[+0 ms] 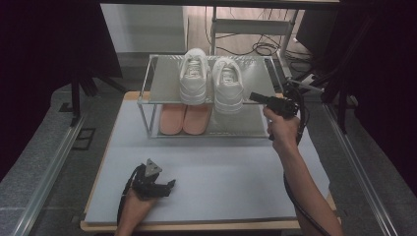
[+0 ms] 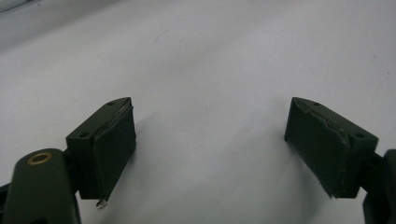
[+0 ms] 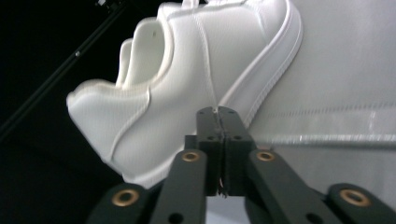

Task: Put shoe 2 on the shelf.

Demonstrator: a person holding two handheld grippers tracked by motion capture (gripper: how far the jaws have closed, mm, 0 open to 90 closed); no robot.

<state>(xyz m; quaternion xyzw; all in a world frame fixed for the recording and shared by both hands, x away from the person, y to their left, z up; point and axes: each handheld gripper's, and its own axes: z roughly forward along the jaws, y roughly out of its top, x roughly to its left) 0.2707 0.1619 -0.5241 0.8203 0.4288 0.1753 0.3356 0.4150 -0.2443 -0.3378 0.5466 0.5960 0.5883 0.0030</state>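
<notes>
- High view: nearest the camera, my left gripper (image 1: 162, 187) rests low on the grey mat (image 1: 221, 177) at the near left, well apart from the shoe rack (image 1: 147, 105) at the far end. My right gripper (image 1: 255, 97) is raised at the right side of the rack's top shelf, its tip just beside the heel end of the right white sneaker (image 1: 227, 84). The left white sneaker (image 1: 193, 76) stands next to it; a pair of pink slippers (image 1: 184, 119) lies on the lower shelf.
- Left gripper view: my left gripper (image 2: 210, 135) has its jaws spread wide over bare mat (image 2: 210, 56), with nothing between them.
- Right gripper view: my right gripper (image 3: 218, 122) has its jaws pressed together with nothing between them, the tip right at the sole edge of the right white sneaker (image 3: 187, 88), which sits on the top shelf (image 3: 336, 93). I cannot tell whether tip and sole touch.
- Risk, as I judge it: a push with closed jaws could skew this sneaker against its partner or slide it toward the far edge of the shelf.
- Risk: the sneaker overhangs the near edge slightly; a downward knock on the heel could tip it off onto the mat.
- Risk: opening the jaws this close could snag the sole or the shelf rim.
</notes>
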